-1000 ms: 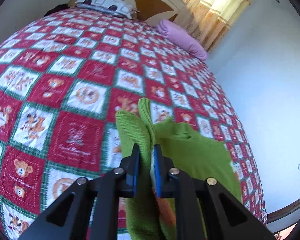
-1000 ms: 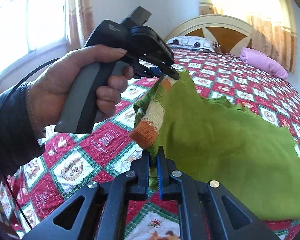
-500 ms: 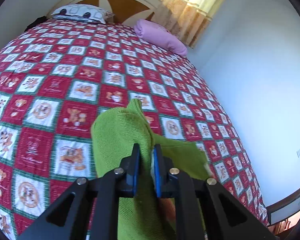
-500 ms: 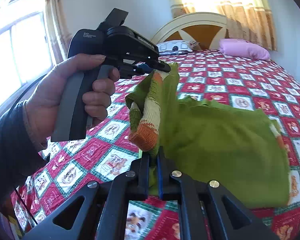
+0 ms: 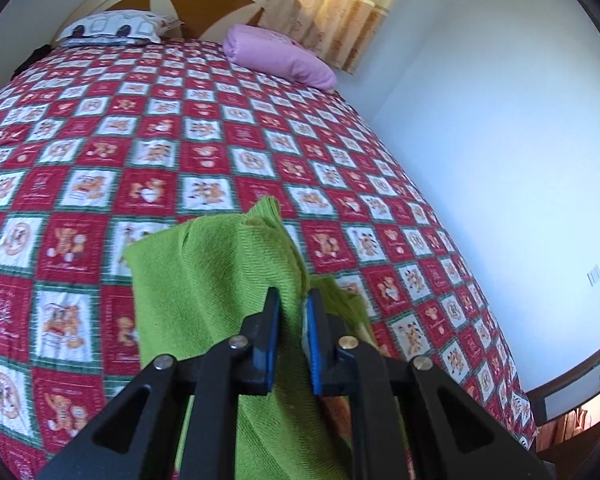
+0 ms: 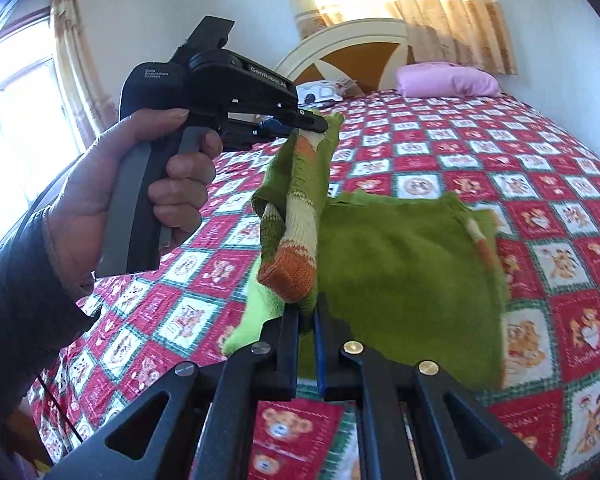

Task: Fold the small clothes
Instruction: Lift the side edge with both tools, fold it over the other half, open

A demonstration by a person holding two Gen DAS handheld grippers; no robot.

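Note:
A small green knitted sweater [image 6: 404, 272] with orange and cream striped cuffs hangs in the air above the bed, its body draped towards the quilt. My right gripper [image 6: 308, 312] is shut on its near green edge beside a striped cuff [image 6: 296, 240]. My left gripper [image 6: 320, 124], held by a hand [image 6: 112, 196] in a dark sleeve, is shut on an upper edge of the same sweater. In the left wrist view the left gripper [image 5: 293, 300] pinches a fold of the green sweater [image 5: 220, 280], which spills out ahead of and below the fingers.
The bed carries a red, white and green teddy-bear quilt [image 5: 140, 140]. A pink pillow [image 5: 280, 56] and a patterned pillow [image 5: 112, 28] lie at the headboard [image 6: 364, 48]. A white wall [image 5: 500, 120] runs along the bed's right side; a window [image 6: 16, 128] is on the left.
Both grippers have carried the sweater across the bed and a little higher, rolling as they went. The garment hangs freer and more of the headboard end shows. Both grips stay shut.

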